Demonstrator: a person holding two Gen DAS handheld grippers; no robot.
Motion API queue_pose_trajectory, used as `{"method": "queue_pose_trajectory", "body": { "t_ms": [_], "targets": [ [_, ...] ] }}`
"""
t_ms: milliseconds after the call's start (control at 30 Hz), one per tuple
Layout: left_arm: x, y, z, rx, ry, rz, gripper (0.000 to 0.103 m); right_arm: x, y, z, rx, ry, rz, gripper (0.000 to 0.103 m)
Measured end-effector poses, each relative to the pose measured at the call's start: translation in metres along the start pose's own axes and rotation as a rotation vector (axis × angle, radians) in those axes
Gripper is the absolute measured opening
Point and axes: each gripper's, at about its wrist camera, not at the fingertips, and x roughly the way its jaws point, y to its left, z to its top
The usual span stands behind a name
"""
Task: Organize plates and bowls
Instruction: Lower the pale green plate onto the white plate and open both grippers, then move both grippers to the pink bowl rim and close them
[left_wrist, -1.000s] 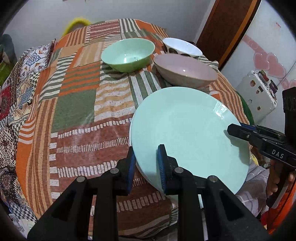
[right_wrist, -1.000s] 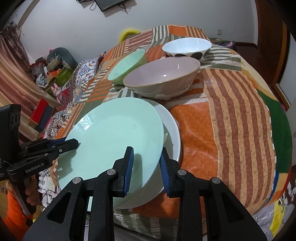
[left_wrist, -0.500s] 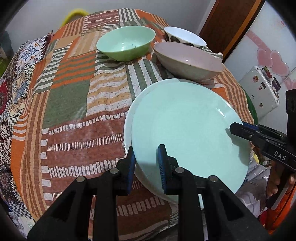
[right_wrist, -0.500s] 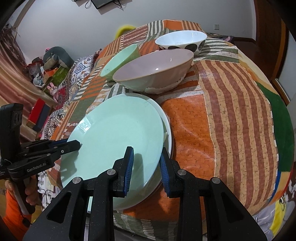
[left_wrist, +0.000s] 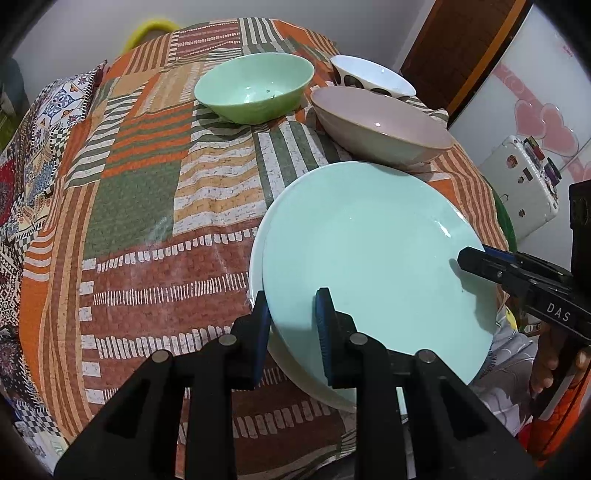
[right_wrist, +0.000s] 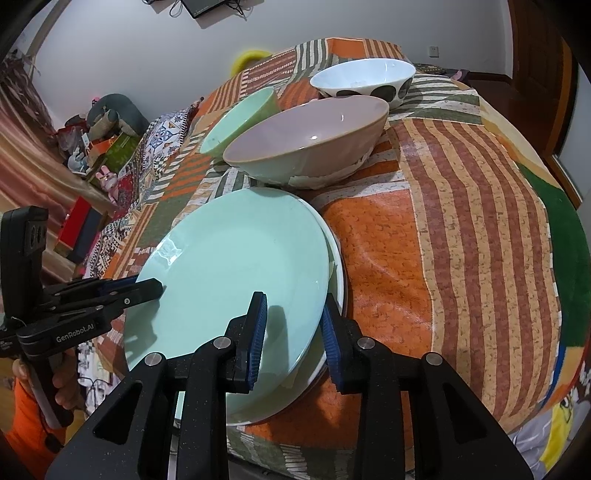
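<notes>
Left wrist view: the left gripper (left_wrist: 291, 314) pinches the mint-green plate (left_wrist: 373, 266) at its 7 o'clock rim, jaws narrowly parted around it. The plate rests on a white plate (left_wrist: 258, 236) near the table's edge. Best to release only once it sits centred.

Right wrist view: the right gripper (right_wrist: 293, 328) clamps the same plate's rim likewise. The pink bowl (right_wrist: 306, 147) crowds 12 o'clock; open patchwork tablecloth (right_wrist: 461, 236) lies at 3 o'clock.
</notes>
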Motion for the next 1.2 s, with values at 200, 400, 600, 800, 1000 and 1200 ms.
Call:
{"method": "queue_pose_trajectory", "body": {
  "t_ms": [200, 400, 600, 800, 1000, 1200],
  "targets": [
    [0.0, 0.0, 0.0, -0.004, 0.007, 0.001, 0.025, 0.001, 0.004, 0.001, -0.029, 0.001, -0.031, 0.028],
    [0.001, -0.007, -0.001, 0.045, 0.006, 0.043, 0.027, 0.0, 0.007, 0.003, -0.051, -0.01, -0.07, 0.028],
    [0.0, -0.011, -0.003, 0.082, -0.008, 0.092, 0.027, -0.006, 0.008, 0.004, -0.069, -0.033, -0.073, 0.031],
    [-0.013, -0.006, 0.002, 0.064, -0.043, 0.094, 0.027, -0.012, 0.01, 0.005, -0.08, -0.057, -0.073, 0.031],
    [-0.039, -0.004, 0.013, 0.053, -0.123, 0.087, 0.027, -0.024, 0.011, 0.009, -0.075, -0.094, -0.067, 0.031],
    [-0.06, -0.011, 0.031, 0.056, -0.209, 0.063, 0.036, -0.037, 0.009, 0.02, -0.067, -0.15, -0.071, 0.038]
  ]
}}
